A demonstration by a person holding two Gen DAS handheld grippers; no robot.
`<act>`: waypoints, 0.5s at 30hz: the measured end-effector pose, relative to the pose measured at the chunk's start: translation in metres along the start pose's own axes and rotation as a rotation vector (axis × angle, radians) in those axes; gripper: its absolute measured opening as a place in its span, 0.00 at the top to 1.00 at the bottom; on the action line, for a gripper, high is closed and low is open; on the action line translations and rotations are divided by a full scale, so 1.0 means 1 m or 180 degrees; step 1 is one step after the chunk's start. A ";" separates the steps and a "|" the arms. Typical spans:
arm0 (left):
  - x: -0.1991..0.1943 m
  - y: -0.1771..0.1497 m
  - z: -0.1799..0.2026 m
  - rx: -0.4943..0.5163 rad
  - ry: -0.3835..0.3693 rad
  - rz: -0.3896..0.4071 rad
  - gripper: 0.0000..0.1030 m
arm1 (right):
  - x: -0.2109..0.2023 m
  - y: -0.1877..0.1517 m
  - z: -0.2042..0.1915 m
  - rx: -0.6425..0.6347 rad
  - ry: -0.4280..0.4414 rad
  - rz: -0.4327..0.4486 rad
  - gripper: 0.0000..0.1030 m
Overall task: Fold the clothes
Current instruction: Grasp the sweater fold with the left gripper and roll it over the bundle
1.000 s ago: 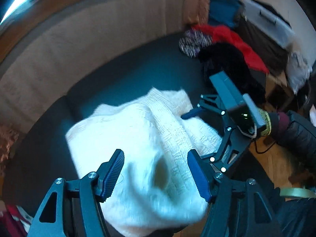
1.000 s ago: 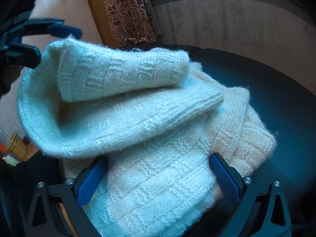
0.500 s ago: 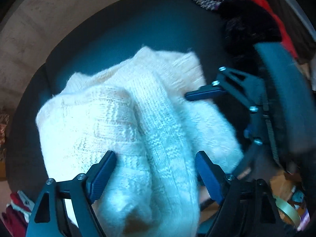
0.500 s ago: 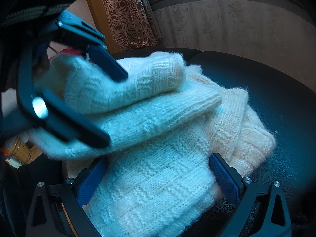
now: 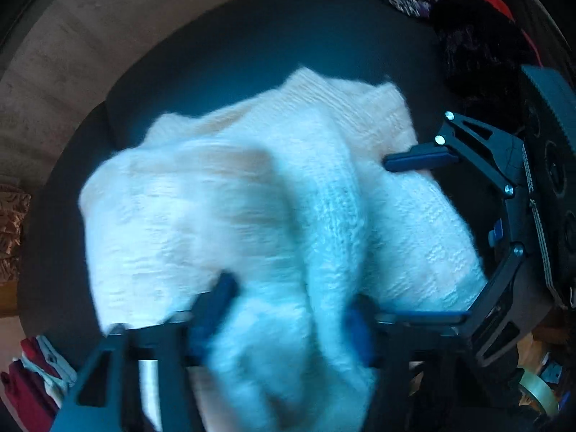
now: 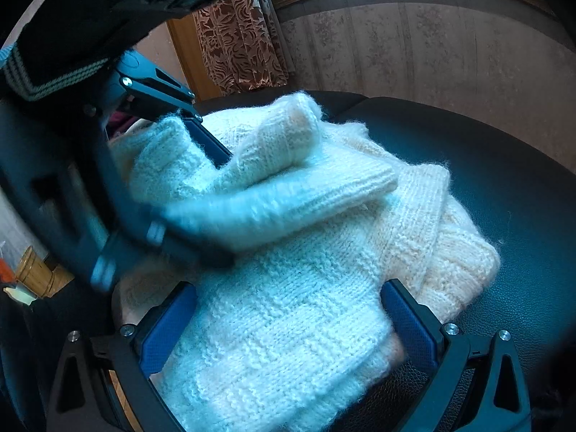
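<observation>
A cream knitted sweater (image 5: 252,194) lies partly folded in a thick bundle on a dark leather seat (image 5: 273,36). My left gripper (image 5: 284,316) is open, its blue pads (image 5: 212,306) straddling the near roll of knit; the view is blurred. In the right wrist view the left gripper (image 6: 187,194) presses into the top fold from the left. My right gripper (image 6: 288,324) is open, its pads (image 6: 406,320) on either side of the sweater's (image 6: 288,309) near edge. It shows in the left wrist view (image 5: 428,237) at the sweater's right side.
A heap of dark, red and patterned clothes (image 5: 468,21) lies at the far right of the seat. A beige textured wall (image 6: 432,46) and brown patterned curtain (image 6: 241,39) stand behind. Folded red and white cloth (image 5: 32,370) lies at lower left. A tape roll (image 5: 536,392) lies lower right.
My left gripper has pushed down and forward into the sweater, rolling its upper fold over the bundle. My right gripper has stayed in place at the near edge.
</observation>
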State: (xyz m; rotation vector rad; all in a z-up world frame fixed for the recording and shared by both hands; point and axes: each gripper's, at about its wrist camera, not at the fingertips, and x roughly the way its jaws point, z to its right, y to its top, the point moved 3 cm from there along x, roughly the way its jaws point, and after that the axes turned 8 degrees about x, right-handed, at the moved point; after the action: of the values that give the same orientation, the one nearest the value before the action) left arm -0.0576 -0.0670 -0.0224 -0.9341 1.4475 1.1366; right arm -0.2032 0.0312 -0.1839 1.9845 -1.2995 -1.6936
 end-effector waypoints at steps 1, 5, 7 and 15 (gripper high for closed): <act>-0.006 -0.005 -0.003 -0.0104 -0.0152 0.0112 0.69 | 0.000 0.000 0.000 0.0002 0.0002 0.0000 0.00; -0.033 -0.022 -0.017 -0.0520 -0.0760 0.0562 0.77 | 0.000 0.001 -0.002 -0.0029 -0.0042 -0.0013 0.00; -0.047 -0.031 -0.025 -0.0728 -0.1064 0.0786 0.78 | 0.001 0.001 -0.004 -0.0061 -0.0087 -0.0025 0.00; -0.097 -0.048 -0.037 -0.1335 -0.2032 0.1541 0.80 | 0.003 0.003 -0.005 -0.0057 -0.0095 -0.0035 0.00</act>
State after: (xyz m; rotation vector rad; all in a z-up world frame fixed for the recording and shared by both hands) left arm -0.0042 -0.1168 0.0656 -0.4110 0.9320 1.9388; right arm -0.2005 0.0259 -0.1826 1.9672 -1.2809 -1.7401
